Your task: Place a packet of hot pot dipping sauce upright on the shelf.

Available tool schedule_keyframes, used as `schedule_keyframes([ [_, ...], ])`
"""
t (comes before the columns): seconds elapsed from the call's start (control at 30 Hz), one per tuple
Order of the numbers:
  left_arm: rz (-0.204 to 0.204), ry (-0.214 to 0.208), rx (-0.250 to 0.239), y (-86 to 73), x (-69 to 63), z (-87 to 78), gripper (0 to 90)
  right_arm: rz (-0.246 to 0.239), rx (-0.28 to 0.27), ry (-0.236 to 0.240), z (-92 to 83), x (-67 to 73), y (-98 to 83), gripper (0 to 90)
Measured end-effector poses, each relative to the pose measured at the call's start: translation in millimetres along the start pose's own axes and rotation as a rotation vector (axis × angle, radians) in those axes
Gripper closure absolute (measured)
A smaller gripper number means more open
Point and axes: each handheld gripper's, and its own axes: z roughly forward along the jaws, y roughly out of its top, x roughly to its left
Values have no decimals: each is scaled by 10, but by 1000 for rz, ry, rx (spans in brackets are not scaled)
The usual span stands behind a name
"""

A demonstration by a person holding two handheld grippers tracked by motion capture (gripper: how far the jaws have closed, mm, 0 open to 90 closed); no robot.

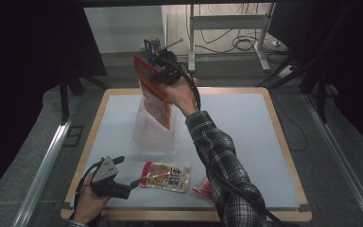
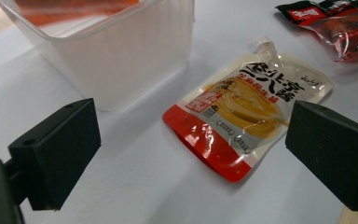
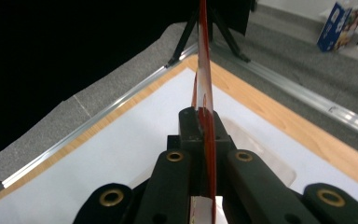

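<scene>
Nearest us, our left gripper point(image 1: 131, 182) rests with jaws apart beside the yellow-and-red sauce pouch point(image 1: 165, 176); our right gripper point(image 1: 159, 72) clamps a flat red packet point(image 1: 153, 92) above the clear plastic tub point(image 1: 153, 130).

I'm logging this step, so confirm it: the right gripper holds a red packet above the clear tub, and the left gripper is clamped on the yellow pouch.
Not quite. The left gripper is open, its jaws standing apart with the yellow pouch lying untouched on the table, as the left gripper view shows. The right gripper does hold the red packet above the clear tub.
</scene>
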Motion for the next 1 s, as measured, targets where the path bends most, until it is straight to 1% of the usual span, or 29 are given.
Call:
schedule_keyframes([
  [0.13, -1, 14, 2, -2, -2, -4, 29, 20, 23, 2, 140, -81, -123, 889],
  [0.17, 1, 17, 4, -3, -1, -4, 28, 18, 22, -10, 170, -97, -157, 889],
  [0.27, -1, 23, 7, -2, 1, -4, 25, 28, -3, 8, 204, -144, -221, 888],
  [0.3, -2, 23, 7, 0, 2, -5, 25, 22, 14, 9, 225, -155, -240, 888],
  [0.33, -5, 23, 5, 2, 2, -6, 25, 12, 31, -5, 245, -154, -255, 887],
  [0.4, -8, 24, 2, 5, 3, -11, 25, -25, 70, -50, 316, -145, -317, 887],
  [0.43, -10, 26, 0, 5, 3, -12, 25, -21, 63, -51, 341, -156, -355, 887],
  [0.53, -20, 27, -5, 4, 14, -18, 22, 13, 46, -28, 338, -199, -375, 887],
  [0.57, -26, 26, -8, 3, 19, -19, 22, 17, 48, -23, 332, -208, -372, 887],
  [0.67, -43, 10, -8, -3, 39, -16, 17, -6, 61, -41, 321, -193, -357, 883],
  [0.73, -53, -2, -5, -7, 48, -12, 16, -14, 62, -45, 312, -184, -350, 875],
  [0.8, -55, -10, -4, -9, 55, -11, 16, -24, 59, -43, 308, -182, -349, 843],
  [0.87, -61, -16, -5, -13, 62, -9, 16, -38, 66, -49, 307, -176, -352, 784],
  [0.9, -64, -20, -4, -17, 68, -6, 17, -49, 69, -60, 306, -168, -353, 749],
  [0.93, -66, -24, -2, -19, 72, -4, 17, -70, 70, -75, 302, -166, -354, 703],
  [1.0, -70, -28, -1, -23, 77, 0, 16, -85, 63, -94, 282, -175, -351, 624],
])
